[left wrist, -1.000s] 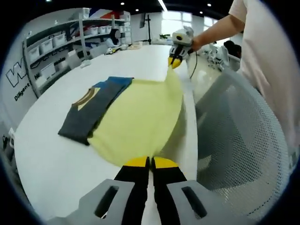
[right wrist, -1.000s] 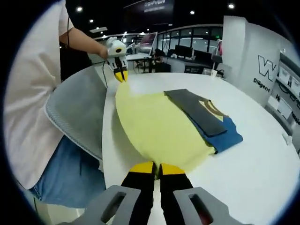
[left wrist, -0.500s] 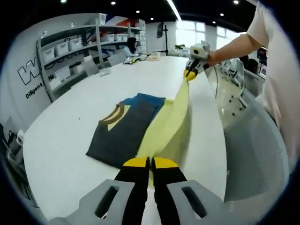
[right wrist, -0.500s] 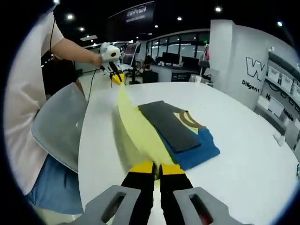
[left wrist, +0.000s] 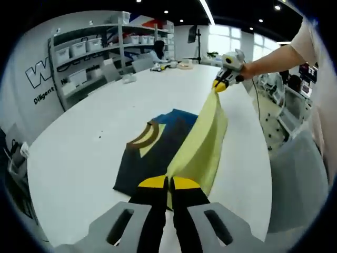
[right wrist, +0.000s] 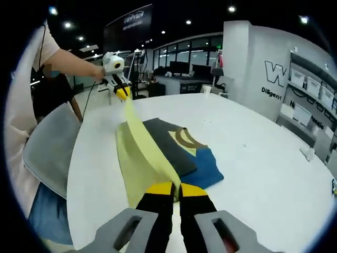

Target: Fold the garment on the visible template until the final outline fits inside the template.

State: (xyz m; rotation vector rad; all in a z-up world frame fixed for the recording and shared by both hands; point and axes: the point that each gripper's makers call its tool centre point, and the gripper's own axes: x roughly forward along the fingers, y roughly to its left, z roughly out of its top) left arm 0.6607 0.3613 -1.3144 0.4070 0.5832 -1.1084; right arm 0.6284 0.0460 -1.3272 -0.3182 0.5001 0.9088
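Ceiling spotlights [right wrist: 231, 8] and a long strip light [left wrist: 206, 7] above and beyond the fingers light both views brightly and evenly, and the white surface [left wrist: 95, 142] shows a mild sheen. Windows far ahead of the fingers in the left gripper view blow out to white. Fisheye bending curves the shelves [left wrist: 84, 52] and walls toward the edges, where detail softens.

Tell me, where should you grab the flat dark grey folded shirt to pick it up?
Probably the dark grey folded shirt's long bare edge facing away from the yellow cloth, sliding a jaw underneath from that open tabletop side. It lies flat on the blue garment, so no fold stands up to pinch.
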